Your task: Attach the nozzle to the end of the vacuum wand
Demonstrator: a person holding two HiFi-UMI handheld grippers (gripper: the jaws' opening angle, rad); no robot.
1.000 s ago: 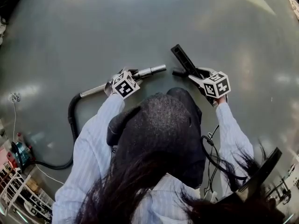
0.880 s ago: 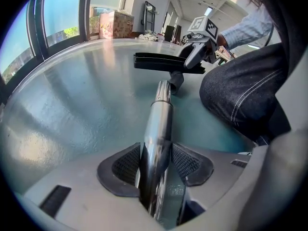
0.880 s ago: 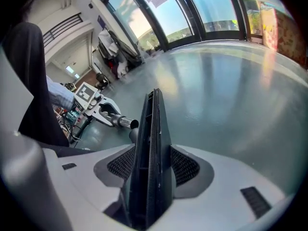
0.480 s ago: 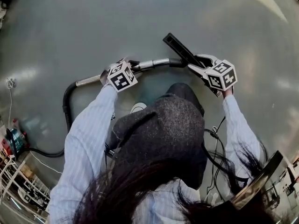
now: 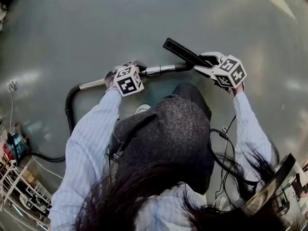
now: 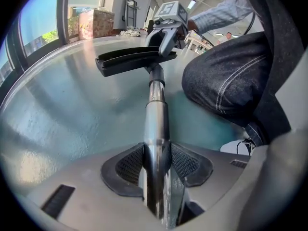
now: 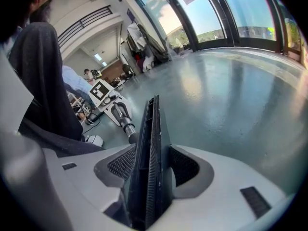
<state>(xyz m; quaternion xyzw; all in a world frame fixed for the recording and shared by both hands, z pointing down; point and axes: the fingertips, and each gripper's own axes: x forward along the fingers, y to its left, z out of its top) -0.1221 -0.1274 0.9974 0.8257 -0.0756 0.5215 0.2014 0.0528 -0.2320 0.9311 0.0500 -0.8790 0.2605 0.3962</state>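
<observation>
The silver vacuum wand [image 5: 158, 70] runs left to right above the grey floor, with a black hose [image 5: 70, 105] trailing from its left end. My left gripper [image 5: 138, 67] is shut on the wand [image 6: 156, 129]; its jaws have just been closing a little, with the tube between the pads. The flat black nozzle [image 5: 183, 51] is gripped edge-on in my shut right gripper [image 5: 206, 63]. In the left gripper view the wand's tip meets the neck of the nozzle [image 6: 130, 61]; how deep it sits I cannot tell. The right gripper view shows the nozzle [image 7: 151, 148] between the pads and the wand [image 7: 126, 123] beyond.
The person's dark-trousered knee [image 6: 226, 81] and white shoe [image 5: 142, 109] are just below the wand. A black cable [image 5: 222, 143] hangs by the right sleeve. The hose leads to a blue vacuum body [image 5: 13, 149] beside a white rack [image 5: 19, 191] at lower left.
The nozzle and the wand's end, apart a second ago, have come together. Both grippers have lifted and rolled a little, and the nozzle has swung left onto the wand's tip.
</observation>
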